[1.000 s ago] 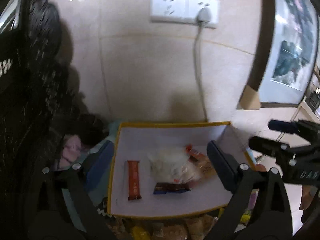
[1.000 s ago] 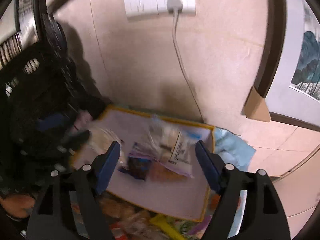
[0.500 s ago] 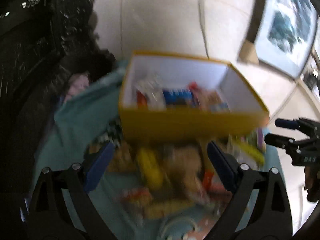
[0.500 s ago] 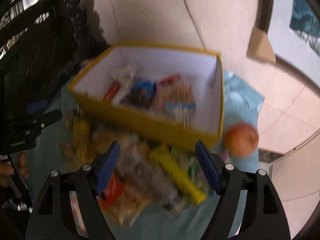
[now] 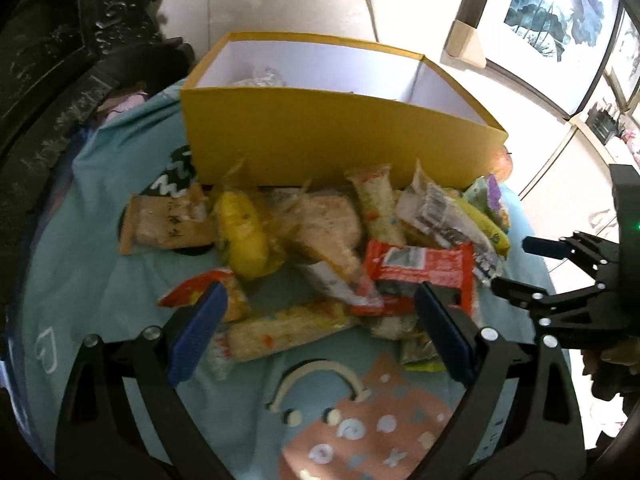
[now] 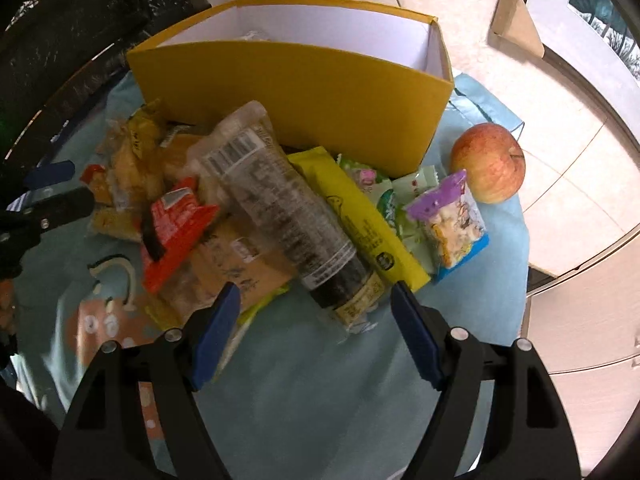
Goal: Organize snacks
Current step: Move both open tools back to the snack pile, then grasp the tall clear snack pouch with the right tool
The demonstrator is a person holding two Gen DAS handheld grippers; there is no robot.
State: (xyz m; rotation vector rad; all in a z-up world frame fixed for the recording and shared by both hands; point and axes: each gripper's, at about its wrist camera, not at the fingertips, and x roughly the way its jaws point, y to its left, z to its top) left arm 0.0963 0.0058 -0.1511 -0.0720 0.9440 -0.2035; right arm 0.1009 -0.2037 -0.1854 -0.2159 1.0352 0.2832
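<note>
Pale tiled wall and framed pictures back a teal patterned cloth on which we see a yellow box, white inside, at twelve o'clock. Snack packets lie heaped just in front of it. Only our right view shows the apple at two o'clock, beside the box corner, and a purple-topped bag. Its clear barcoded packet runs lengthwise from eleven to five o'clock; the yellow bar lies parallel. Our left view shows a red wrapper lying across, nine to three. Our left gripper and right gripper both gape wide, holding nothing, above the heap.
</note>
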